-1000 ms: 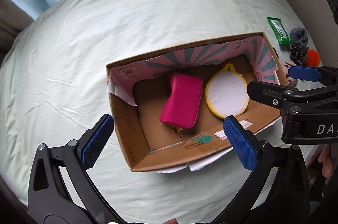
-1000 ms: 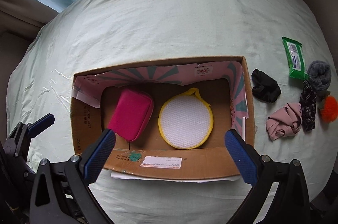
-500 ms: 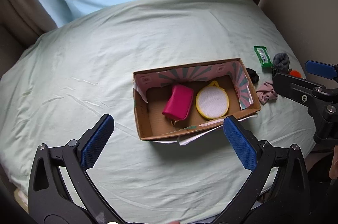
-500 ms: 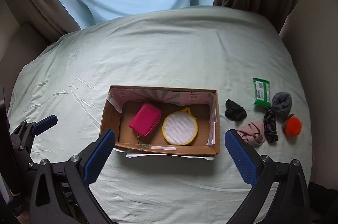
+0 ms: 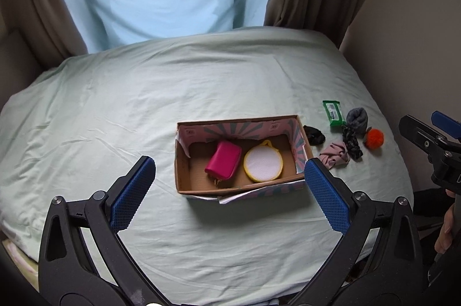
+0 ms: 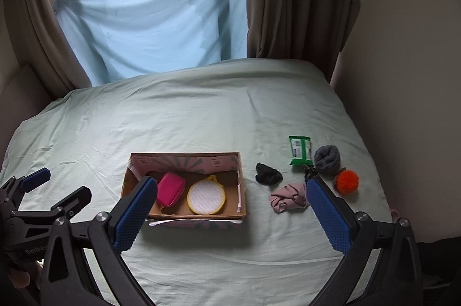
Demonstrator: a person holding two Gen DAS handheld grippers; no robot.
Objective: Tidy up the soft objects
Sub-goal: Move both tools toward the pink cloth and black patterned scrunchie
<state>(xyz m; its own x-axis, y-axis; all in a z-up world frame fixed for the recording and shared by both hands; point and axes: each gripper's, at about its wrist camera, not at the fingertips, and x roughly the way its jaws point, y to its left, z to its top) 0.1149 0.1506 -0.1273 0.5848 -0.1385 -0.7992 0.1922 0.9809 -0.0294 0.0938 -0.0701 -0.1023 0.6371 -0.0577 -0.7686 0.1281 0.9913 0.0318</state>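
Cloth scrunchie (image 6: 289, 197), pink and limp, lies right of the box (image 6: 184, 215) on the bed (image 6: 201, 118); pinch its bunched middle. Left claw (image 5: 227, 192) and right claw (image 6: 230, 215) gape, holding nothing.

just one bit of lettering reads here: "genrob" in pale print on the black body of the left gripper (image 6: 50, 185), low at the left edge of the right wrist view, cut off by the frame. the green packet (image 6: 300, 150) carries a white label, too small to read. stickers inside the cardboard box (image 5: 184, 185) are illegible too.
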